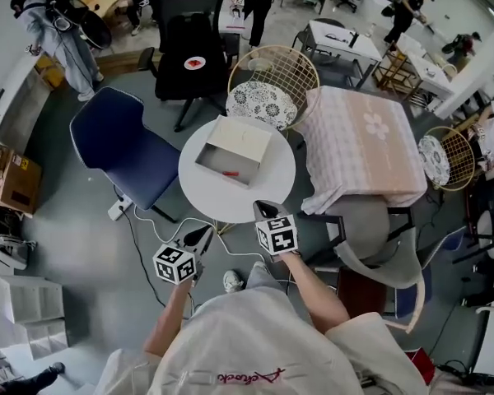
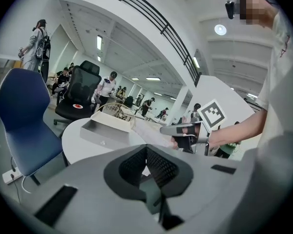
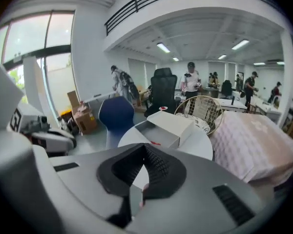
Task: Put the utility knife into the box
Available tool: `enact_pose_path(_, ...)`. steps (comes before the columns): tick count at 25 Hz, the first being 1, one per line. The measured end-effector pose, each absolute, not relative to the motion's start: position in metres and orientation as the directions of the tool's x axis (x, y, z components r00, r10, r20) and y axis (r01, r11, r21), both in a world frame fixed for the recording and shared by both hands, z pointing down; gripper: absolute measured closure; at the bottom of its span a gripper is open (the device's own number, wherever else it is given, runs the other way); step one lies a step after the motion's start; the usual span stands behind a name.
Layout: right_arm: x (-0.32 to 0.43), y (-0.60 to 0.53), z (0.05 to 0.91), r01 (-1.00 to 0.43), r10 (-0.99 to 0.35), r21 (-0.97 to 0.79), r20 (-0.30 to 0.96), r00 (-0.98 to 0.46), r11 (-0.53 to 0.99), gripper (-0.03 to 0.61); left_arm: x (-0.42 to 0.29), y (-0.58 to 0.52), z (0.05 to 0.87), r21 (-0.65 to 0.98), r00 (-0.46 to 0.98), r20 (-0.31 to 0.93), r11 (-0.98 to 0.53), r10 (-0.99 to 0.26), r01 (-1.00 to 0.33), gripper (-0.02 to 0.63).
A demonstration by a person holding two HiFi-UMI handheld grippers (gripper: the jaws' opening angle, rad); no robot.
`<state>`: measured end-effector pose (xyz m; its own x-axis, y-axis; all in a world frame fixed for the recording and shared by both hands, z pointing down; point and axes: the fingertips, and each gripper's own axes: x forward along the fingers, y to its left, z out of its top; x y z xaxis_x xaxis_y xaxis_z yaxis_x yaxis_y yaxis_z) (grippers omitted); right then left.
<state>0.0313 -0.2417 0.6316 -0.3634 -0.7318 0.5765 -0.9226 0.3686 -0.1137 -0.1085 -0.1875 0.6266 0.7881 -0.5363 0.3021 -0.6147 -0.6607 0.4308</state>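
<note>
A red utility knife point(image 1: 230, 174) lies inside the open white box point(image 1: 222, 156) on the round white table point(image 1: 263, 197), close to the box's near wall. The right gripper view shows the knife point(image 3: 154, 143) as a small red streak at the box point(image 3: 161, 130). Both grippers are held back off the table, near the person's body. My left gripper point(image 1: 201, 237) hangs below the table's near-left edge and my right gripper point(image 1: 263, 211) sits at its near edge. Each pair of jaws meets with nothing between: left gripper point(image 2: 147, 150), right gripper point(image 3: 144, 150).
A blue chair point(image 1: 115, 142) stands left of the table, and a wire chair with a patterned cushion point(image 1: 267, 89) behind it. A table under a pink cloth point(image 1: 358, 146) is at the right. A white cable point(image 1: 160, 220) runs across the floor. Several people are in the background.
</note>
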Motion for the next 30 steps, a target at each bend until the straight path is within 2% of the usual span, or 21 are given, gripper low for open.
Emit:
enact_pose_path(3,0.047,-0.236,0.610,-0.917,-0.793,-0.263,0.466,-0.392,0.299,0.561,-0.097,-0.183,0.623,0.420,0.800,0.298,-0.681,-0.520,-0.599,0.603)
enact_pose_path(6,0.060,-0.225,0.601,-0.905,-0.816,-0.322,0.419,-0.399,0.278,0.561,-0.086,-0.180,0.621,0.412,0.807,0.297,-0.694,-0.510,-0.590,0.603)
enact_pose_path(14,0.087,-0.159,0.610,-0.936,-0.815,-0.191,0.460,-0.352,0.297,0.561,-0.050,-0.152,0.611,0.394,0.818,0.293,-0.718,-0.494,-0.574,0.603)
enact_pose_path(30,0.108,-0.043,0.615,-0.931,-0.813,-0.179,0.455,-0.364,0.317,0.561,-0.017,-0.041,0.602,0.376,0.812,0.269,-0.720,-0.518,-0.583,0.603)
